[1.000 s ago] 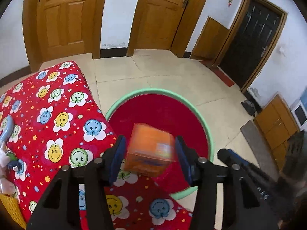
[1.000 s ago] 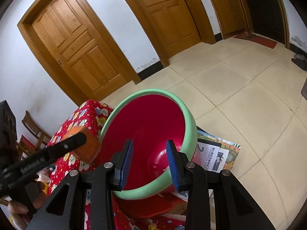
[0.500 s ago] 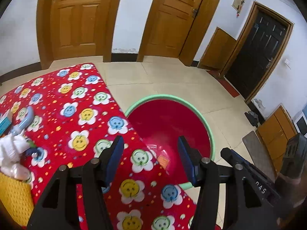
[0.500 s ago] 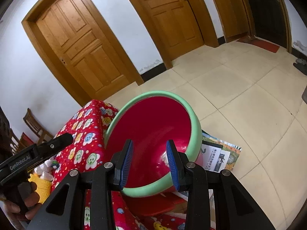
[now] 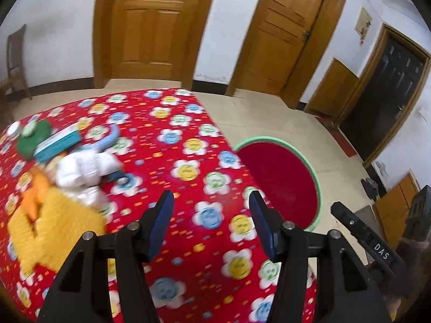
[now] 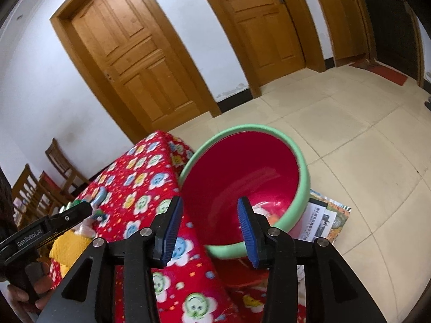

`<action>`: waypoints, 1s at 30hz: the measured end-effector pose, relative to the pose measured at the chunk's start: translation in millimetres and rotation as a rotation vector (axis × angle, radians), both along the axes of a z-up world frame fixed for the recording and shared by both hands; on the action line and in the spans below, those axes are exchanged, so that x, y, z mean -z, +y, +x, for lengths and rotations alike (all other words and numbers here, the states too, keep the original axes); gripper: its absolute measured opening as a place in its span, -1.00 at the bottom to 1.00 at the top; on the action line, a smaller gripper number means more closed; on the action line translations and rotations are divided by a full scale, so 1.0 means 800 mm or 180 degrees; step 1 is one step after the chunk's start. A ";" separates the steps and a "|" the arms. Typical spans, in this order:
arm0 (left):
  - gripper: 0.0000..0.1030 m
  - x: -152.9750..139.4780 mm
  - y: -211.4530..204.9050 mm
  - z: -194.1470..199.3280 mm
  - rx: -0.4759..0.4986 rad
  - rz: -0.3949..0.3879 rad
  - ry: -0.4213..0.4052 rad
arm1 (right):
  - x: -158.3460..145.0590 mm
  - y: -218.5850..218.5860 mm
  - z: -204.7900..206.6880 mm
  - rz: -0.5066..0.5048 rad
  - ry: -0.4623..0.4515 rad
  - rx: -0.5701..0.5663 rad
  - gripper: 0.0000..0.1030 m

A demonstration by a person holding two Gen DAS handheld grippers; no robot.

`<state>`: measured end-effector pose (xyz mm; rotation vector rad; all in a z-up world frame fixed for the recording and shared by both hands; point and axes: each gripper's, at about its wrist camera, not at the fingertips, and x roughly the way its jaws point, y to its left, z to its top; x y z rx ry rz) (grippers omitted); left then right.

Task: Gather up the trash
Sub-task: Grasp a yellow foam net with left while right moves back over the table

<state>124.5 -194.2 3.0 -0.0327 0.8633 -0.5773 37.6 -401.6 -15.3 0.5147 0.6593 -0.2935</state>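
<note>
Your left tool (image 5: 210,222) hangs with its jaws apart and nothing between them over the red flowered tabletop (image 5: 188,145); the remaining trash — a blurred heap (image 5: 72,167) of white wrapper, a teal-edged box and orange scraps — lies up and to the left of it, its long axis running toward the far-left corner. Your right tool (image 6: 207,227) is opening, empty, above the red basin (image 6: 242,172) beside the tabletop; so the left hand looks nearer — swing it left.
</note>
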 end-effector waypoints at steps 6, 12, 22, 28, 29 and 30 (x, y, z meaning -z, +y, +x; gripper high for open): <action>0.12 -0.003 0.055 -0.004 -0.0286 0.0025 -0.0041 | -0.002 0.026 0.005 -0.0009 0.0036 -0.0183 -0.11; 0.12 -0.003 0.111 -0.005 -0.0567 0.0051 -0.0123 | -0.001 0.057 0.012 -0.0013 0.0101 -0.0384 -0.08; 0.12 0.018 0.205 0.007 -0.1188 0.0142 -0.0068 | 0.002 0.090 0.024 -0.0071 0.0219 -0.0557 -0.06; 0.12 0.047 0.242 0.026 -0.1468 0.0297 0.0056 | 0.005 0.104 0.031 -0.0104 0.0273 -0.0626 -0.05; 0.12 0.052 0.246 0.029 -0.1508 0.0323 0.0088 | 0.006 0.106 0.032 -0.0111 0.0282 -0.0636 -0.05; 0.12 0.057 0.250 0.031 -0.1539 0.0341 0.0113 | 0.006 0.109 0.033 -0.0118 0.0292 -0.0647 -0.05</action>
